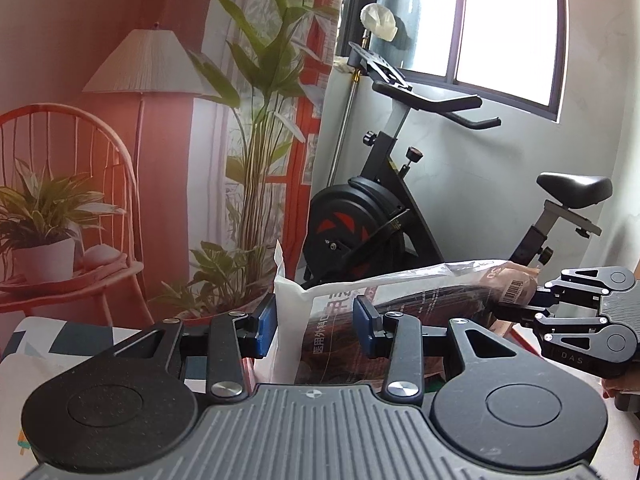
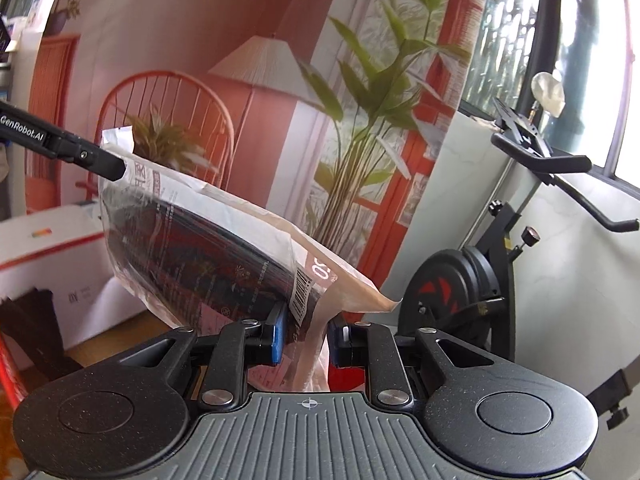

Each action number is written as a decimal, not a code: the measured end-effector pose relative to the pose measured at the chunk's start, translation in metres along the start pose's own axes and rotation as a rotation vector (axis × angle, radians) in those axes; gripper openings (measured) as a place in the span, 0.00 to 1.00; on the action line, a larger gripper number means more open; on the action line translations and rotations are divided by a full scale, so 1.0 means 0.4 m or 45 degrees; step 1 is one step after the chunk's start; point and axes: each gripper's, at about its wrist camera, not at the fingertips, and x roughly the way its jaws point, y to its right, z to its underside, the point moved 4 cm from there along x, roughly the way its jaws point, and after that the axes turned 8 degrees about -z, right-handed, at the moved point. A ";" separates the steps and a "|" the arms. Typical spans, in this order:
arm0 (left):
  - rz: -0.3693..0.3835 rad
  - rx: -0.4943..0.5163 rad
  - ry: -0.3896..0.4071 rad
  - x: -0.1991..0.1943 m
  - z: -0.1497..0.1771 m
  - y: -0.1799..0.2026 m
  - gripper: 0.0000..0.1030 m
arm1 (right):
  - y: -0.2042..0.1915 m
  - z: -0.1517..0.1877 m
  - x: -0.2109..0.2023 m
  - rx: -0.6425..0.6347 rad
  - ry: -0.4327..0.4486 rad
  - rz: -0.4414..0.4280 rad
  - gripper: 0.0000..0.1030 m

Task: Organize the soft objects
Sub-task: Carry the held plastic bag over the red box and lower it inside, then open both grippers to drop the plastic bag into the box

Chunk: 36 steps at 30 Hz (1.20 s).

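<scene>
A soft plastic packet (image 1: 400, 300) with dark contents, printed text and a barcode hangs in the air between both grippers. My left gripper (image 1: 316, 326) has its blue pads on either side of the packet's white end and grips it. My right gripper (image 2: 307, 334) is shut on the opposite, barcode end of the packet (image 2: 224, 248). The right gripper also shows at the right edge of the left wrist view (image 1: 576, 312). The left gripper's finger (image 2: 80, 156) shows at the left of the right wrist view, touching the packet's far end.
An exercise bike (image 1: 400, 200) stands ahead by the window. A wall mural shows a chair, lamp and plants. A white cardboard box (image 2: 52, 264) sits at the left in the right wrist view. A patterned cloth surface (image 1: 60, 340) lies below left.
</scene>
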 end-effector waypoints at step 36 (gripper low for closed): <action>-0.083 0.059 -0.123 -0.008 -0.004 -0.006 0.72 | -0.037 0.008 0.069 0.110 -0.382 0.041 0.72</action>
